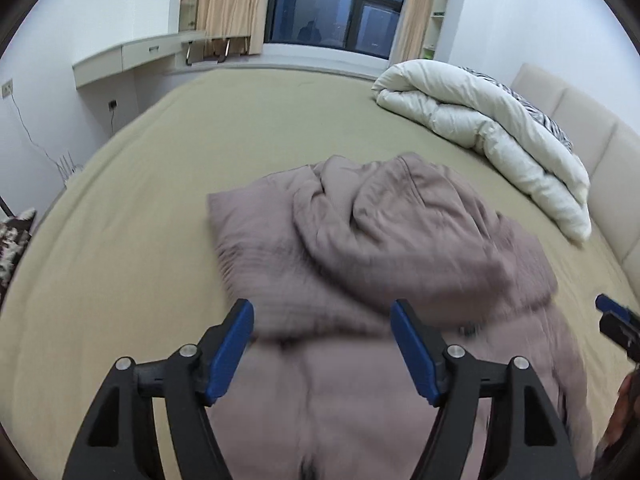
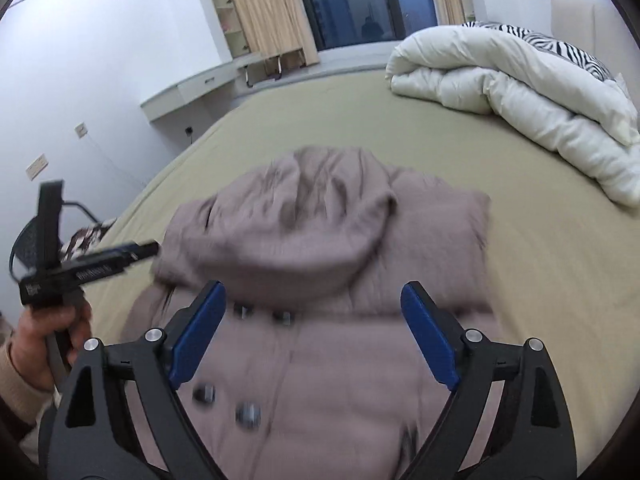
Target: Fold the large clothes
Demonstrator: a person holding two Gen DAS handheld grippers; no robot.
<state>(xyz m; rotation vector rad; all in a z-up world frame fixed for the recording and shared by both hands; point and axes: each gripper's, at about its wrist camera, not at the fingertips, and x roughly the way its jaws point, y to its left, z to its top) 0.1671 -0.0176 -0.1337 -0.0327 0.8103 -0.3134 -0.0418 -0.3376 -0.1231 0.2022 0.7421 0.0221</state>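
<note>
A mauve coat (image 2: 320, 248) is spread on the olive bed (image 1: 140, 200); a white duvet (image 1: 492, 128) is bundled near the headboard (image 1: 580, 128); both the left gripper (image 1: 322, 344) and right gripper (image 2: 312, 336) are held apart, nothing clamped.

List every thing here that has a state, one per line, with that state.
Left gripper: open, nothing between its fingers.
Right gripper: open, holds nothing.
Padded coat: lies on the bed, hood laid over its body, partly folded.
White duvet: bundled at the headboard end.
Curtains: drawn aside.
Desk drawer: shut.
</note>
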